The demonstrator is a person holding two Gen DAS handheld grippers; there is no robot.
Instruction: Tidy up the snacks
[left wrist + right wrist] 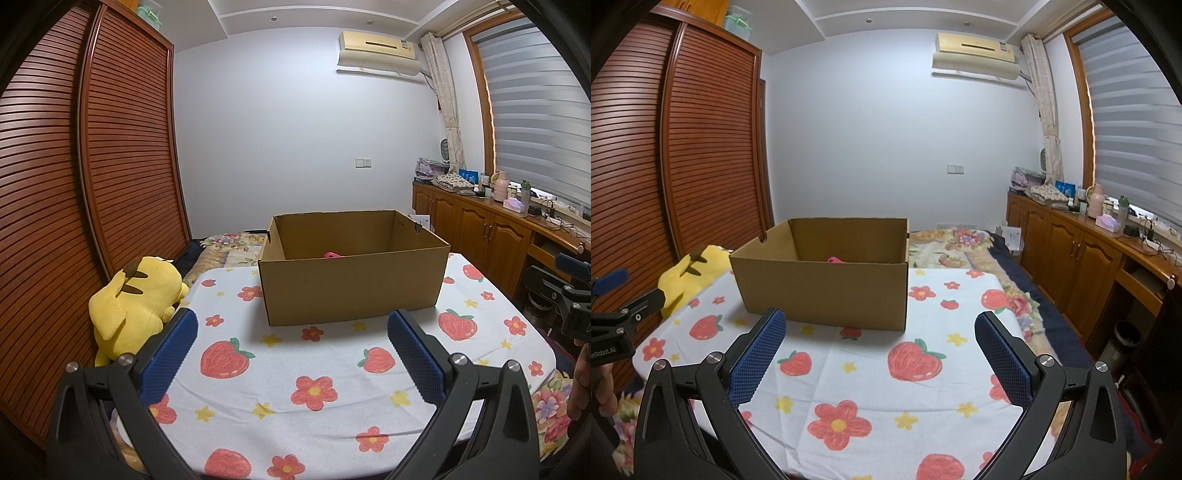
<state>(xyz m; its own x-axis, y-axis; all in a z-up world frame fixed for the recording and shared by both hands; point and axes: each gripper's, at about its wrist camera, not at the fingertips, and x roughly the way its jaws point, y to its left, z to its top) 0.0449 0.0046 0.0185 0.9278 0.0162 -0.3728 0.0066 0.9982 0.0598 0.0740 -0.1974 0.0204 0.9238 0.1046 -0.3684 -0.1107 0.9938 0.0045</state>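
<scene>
An open brown cardboard box (351, 291) stands on a white cloth with strawberries and flowers (295, 376). It also shows in the right wrist view (827, 291). A bit of a pink snack pack (332, 254) peeks over the box's near wall, also in the right wrist view (835, 260). My left gripper (291, 325) is open and empty, hovering over the cloth in front of the box. My right gripper (881, 325) is open and empty, also in front of the box. The right gripper shows at the left view's right edge (569, 291).
A yellow plush toy (136, 306) lies at the cloth's left edge beside a slatted wooden wardrobe (92, 166). A floral bedspread (964, 247) lies past the box. Wooden cabinets (1071, 266) with bottles and clutter line the right wall under a window blind.
</scene>
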